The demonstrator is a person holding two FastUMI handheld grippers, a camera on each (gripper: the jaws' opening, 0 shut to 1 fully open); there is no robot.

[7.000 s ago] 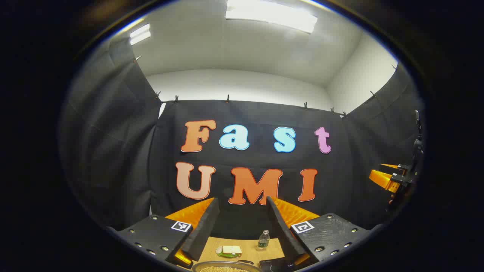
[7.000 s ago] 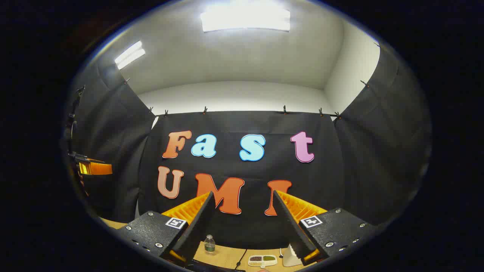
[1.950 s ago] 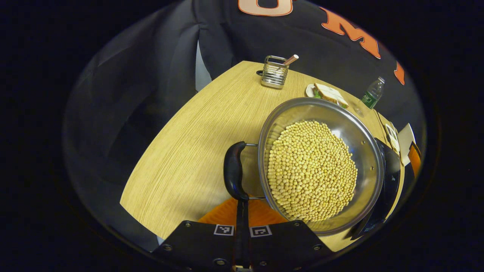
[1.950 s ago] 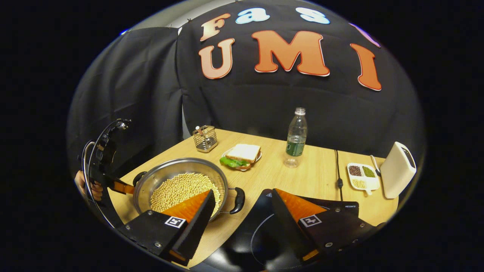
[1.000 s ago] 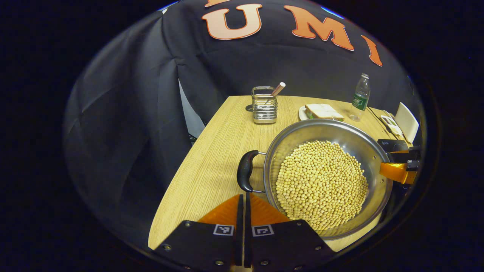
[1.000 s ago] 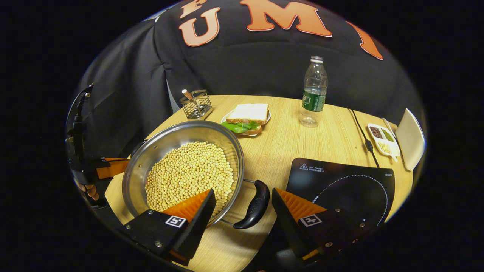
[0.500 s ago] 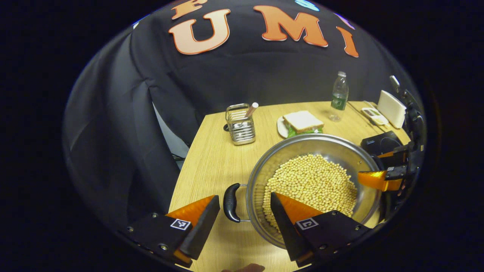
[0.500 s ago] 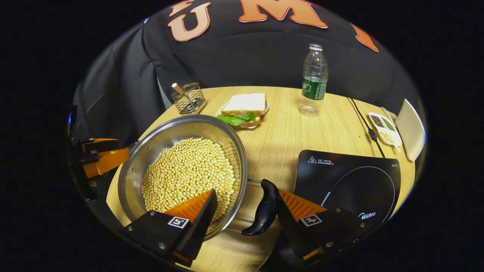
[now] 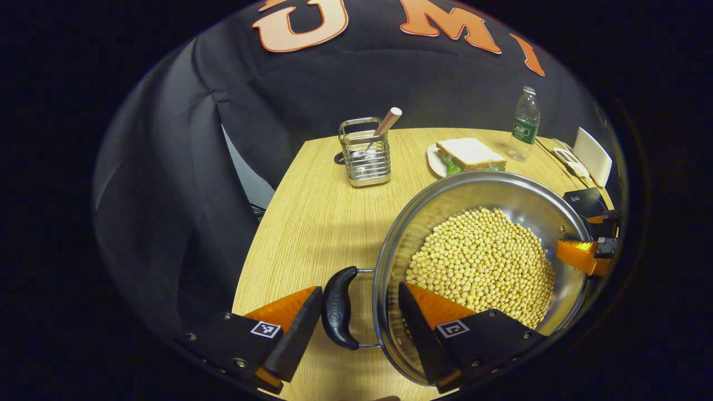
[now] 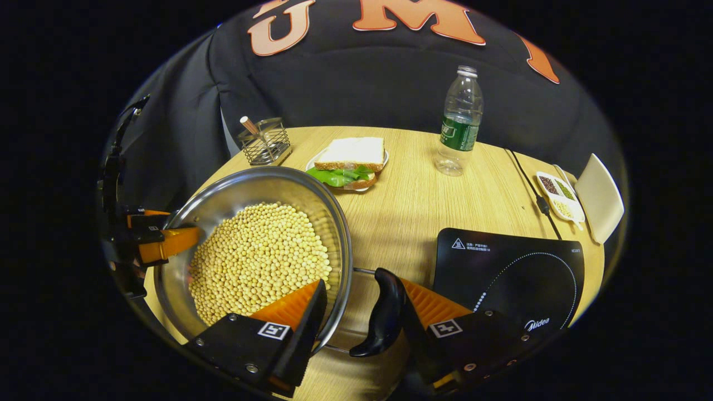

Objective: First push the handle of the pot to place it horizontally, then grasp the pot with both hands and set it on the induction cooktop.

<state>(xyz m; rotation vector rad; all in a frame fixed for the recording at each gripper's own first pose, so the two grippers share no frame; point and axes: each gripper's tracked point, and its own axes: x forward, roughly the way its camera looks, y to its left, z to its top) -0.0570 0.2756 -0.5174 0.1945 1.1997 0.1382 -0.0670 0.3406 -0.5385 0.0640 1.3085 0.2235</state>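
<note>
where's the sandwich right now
In the right gripper view, the sandwich sits on the table behind the pot, between the wire holder and the water bottle.

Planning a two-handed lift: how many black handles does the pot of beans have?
2. One handle lies between the open left gripper jaws; the opposite handle lies between the open right gripper jaws.

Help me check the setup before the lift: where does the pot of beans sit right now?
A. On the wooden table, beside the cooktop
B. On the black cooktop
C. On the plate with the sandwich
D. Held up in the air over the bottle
A: in the right gripper view the pot rests on the wooden table, while the black cooktop lies bare to its side.
</note>
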